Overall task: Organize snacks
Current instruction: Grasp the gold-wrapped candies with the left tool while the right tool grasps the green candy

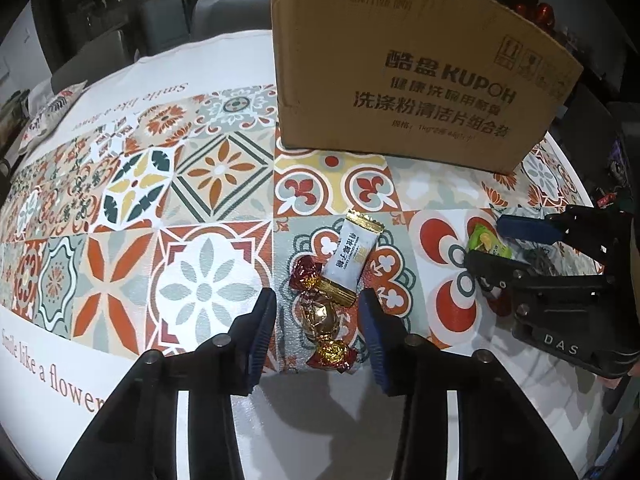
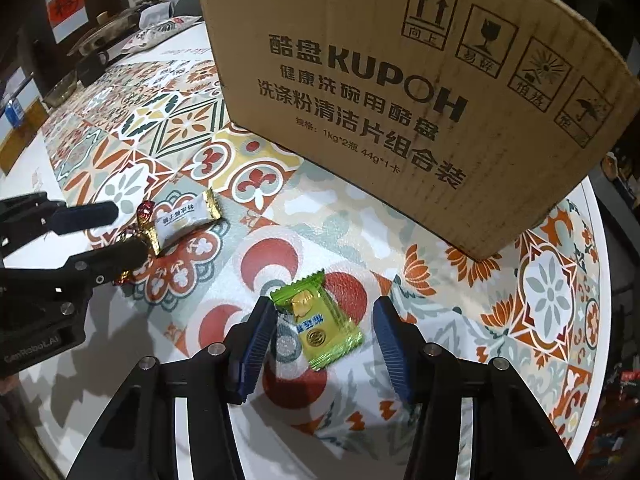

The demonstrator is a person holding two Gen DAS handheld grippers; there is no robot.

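From my left wrist view, a twist-wrapped candy (image 1: pixel 320 320) in gold foil with red-and-gold ends lies on the tile-patterned cloth of the bench (image 1: pixel 120 208); just beyond it rests a white sachet with gold crimped ends (image 1: pixel 350 258), tilted and overlapping the candy's far end; my left hand-held gripper (image 1: pixel 318 338) straddles the candy, its blue pads partly apart on either side with cloth visible between each pad and the wrapper, so nothing is clamped; a brown cardboard box (image 1: pixel 400 64) printed KUPOH stands farther back; off to the right my right hand-held gripper (image 1: pixel 496 246) sits around a green packet (image 1: pixel 486 242).

From my right wrist view, that packet (image 2: pixel 316 326) is a clear green wrapper with a yellow centre and serrated ends, lying flat on the cloth; my right hand-held gripper (image 2: pixel 324 334) has its pads partly apart around it; the left pad is just beside the wrapper's edge, the right pad stands off, no squeeze; the box (image 2: pixel 400 100) looms near behind; at the left my left hand-held gripper (image 2: pixel 120 236) brackets the red-and-gold candy beside the white sachet (image 2: pixel 180 216).
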